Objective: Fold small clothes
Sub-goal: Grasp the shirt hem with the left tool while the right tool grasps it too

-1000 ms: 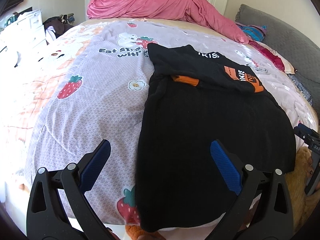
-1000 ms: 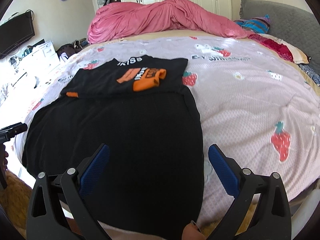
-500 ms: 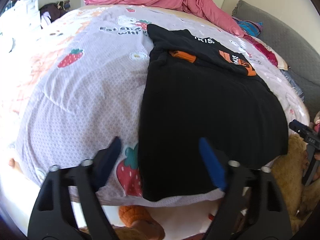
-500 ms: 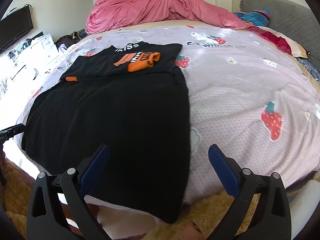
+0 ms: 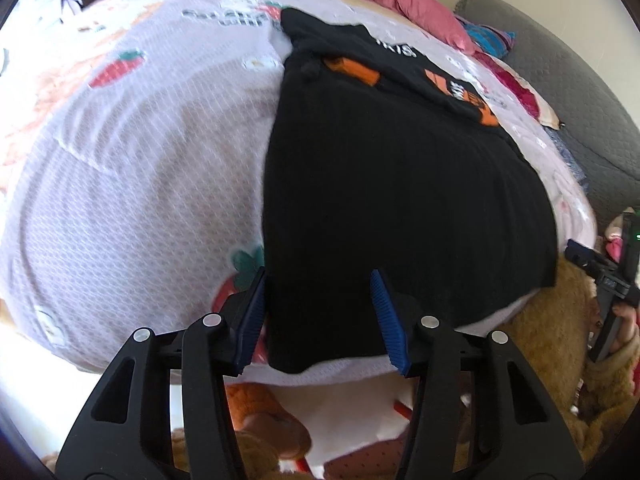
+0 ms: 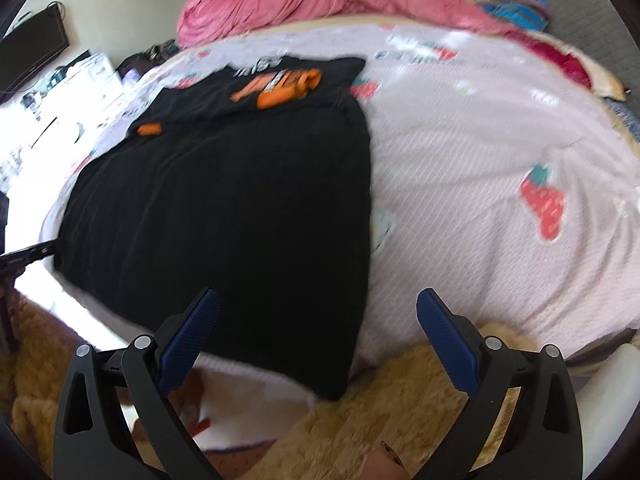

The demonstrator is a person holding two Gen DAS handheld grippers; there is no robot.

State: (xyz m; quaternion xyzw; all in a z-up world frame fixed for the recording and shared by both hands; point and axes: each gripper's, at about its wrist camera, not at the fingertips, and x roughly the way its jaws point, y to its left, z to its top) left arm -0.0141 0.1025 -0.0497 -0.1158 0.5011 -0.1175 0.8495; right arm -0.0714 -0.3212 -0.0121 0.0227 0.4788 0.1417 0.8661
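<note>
A black top (image 5: 400, 200) with orange cuffs (image 5: 352, 70) lies spread flat on the bed, its sleeves folded in across the chest. My left gripper (image 5: 320, 316) hangs over the near left corner of its hem. The jaws are closing, the hem lies between the blue pads, and they do not press it. In the right wrist view the black top (image 6: 240, 200) fills the left half. My right gripper (image 6: 318, 336) stands wide open over the near right hem corner, which droops over the bed edge. The right gripper (image 5: 600, 276) also shows at the far right.
The bed carries a lilac strawberry-print quilt (image 6: 480, 140), with a pink duvet (image 6: 320, 0) bunched at its far end. A grey padded headboard (image 5: 580, 100) is on the right. A tan fluffy rug (image 6: 380, 408) lies below the bed edge. A dark screen (image 6: 36, 48) stands far left.
Both grippers have dipped toward the near hem of the top at the bed edge. The left jaws have narrowed from wide open to about half. The right jaws have kept their width.
</note>
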